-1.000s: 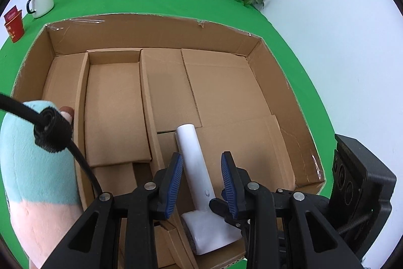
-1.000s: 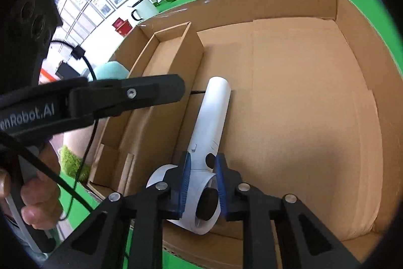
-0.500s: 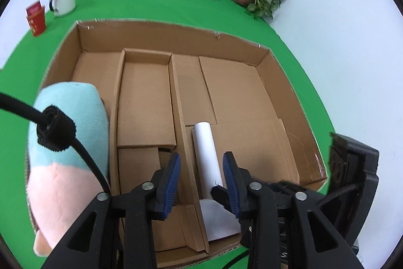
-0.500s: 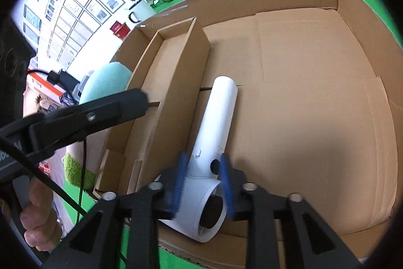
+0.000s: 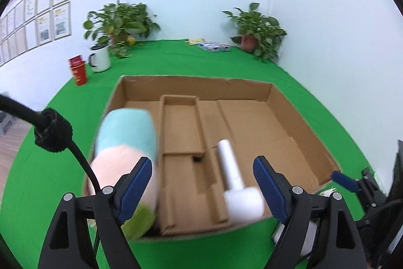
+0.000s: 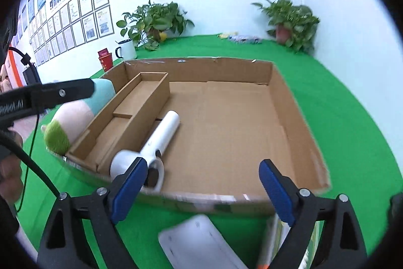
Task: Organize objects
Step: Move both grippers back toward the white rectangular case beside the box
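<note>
Placement of the white hair dryer (image 6: 161,140) is complete, judging by how it lies: flat on the floor of the cardboard box (image 6: 284,102), beside the inner divider (image 6: 151,102), handle toward the far wall. The plush toy (image 6: 75,117) rests in the left compartment. The next move calls for picking another item, likely the white flat object (image 6: 199,241) on the green cloth (image 6: 352,122) in front of the box.

Left gripper (image 5: 202,187): jaws have just been opening, now spread wide, gripping nothing. Right gripper (image 6: 202,189): likewise just opened, spread wide, empty, clear of the dryer.
</note>
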